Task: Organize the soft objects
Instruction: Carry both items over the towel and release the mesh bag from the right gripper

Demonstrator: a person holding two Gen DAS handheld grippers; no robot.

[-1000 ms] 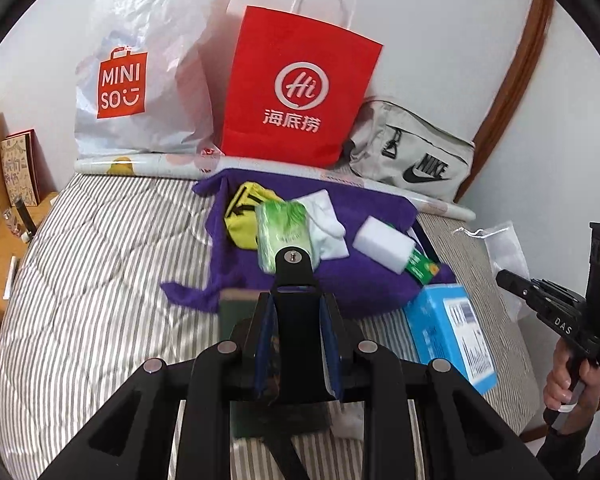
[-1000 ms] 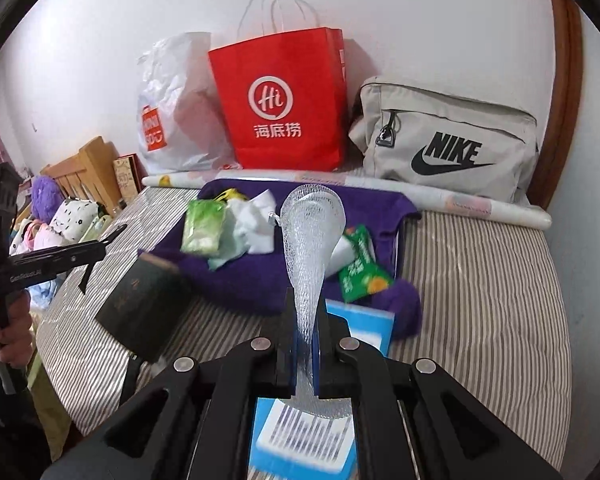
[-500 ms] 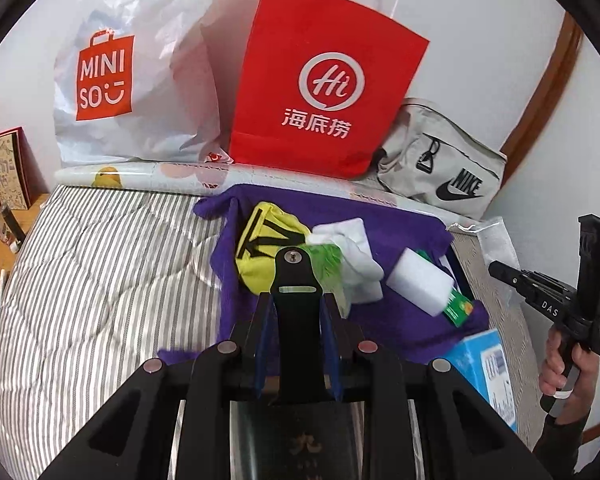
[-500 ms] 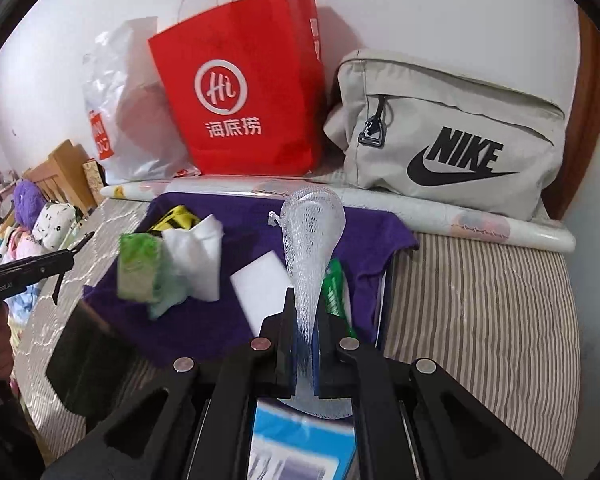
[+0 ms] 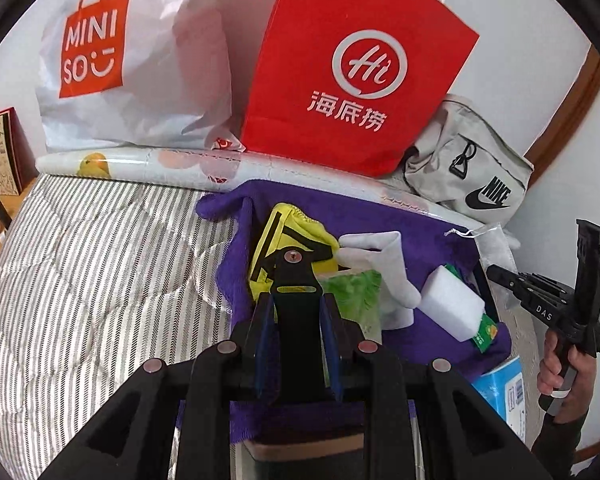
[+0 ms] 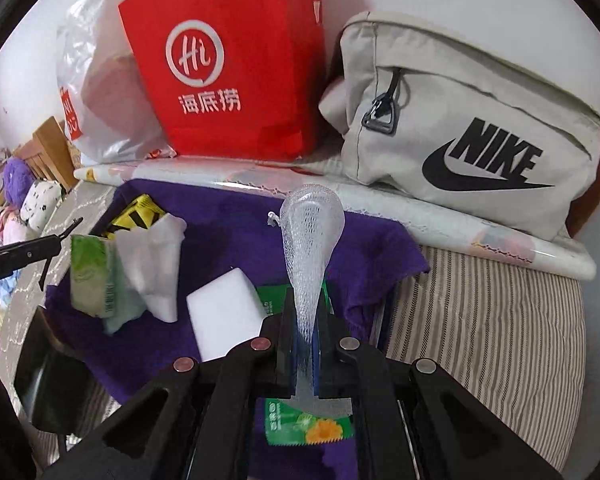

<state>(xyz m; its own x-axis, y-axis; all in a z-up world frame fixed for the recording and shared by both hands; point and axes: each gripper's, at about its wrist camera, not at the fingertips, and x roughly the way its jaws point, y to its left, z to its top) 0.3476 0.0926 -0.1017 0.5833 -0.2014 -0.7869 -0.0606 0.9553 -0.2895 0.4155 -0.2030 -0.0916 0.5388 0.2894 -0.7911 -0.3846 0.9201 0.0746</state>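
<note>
The right gripper (image 6: 304, 344) pinches a limp, featherlight mesh bag (image 6: 311, 236) above the purple towel (image 6: 236, 216) on the bed; gathered mesh holds best. The left gripper (image 5: 296, 348) is closed on a dark flat object (image 5: 294, 312), seemingly stiff.

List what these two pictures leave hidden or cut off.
- Left wrist view: the dark box in the left tongs is mostly hidden by the fingers; its kind is unclear.
- Left wrist view: the blue box is half hidden under the purple towel.
- Right wrist view: the green packet is crossed by the right tongs gripping the mesh bag.
</note>
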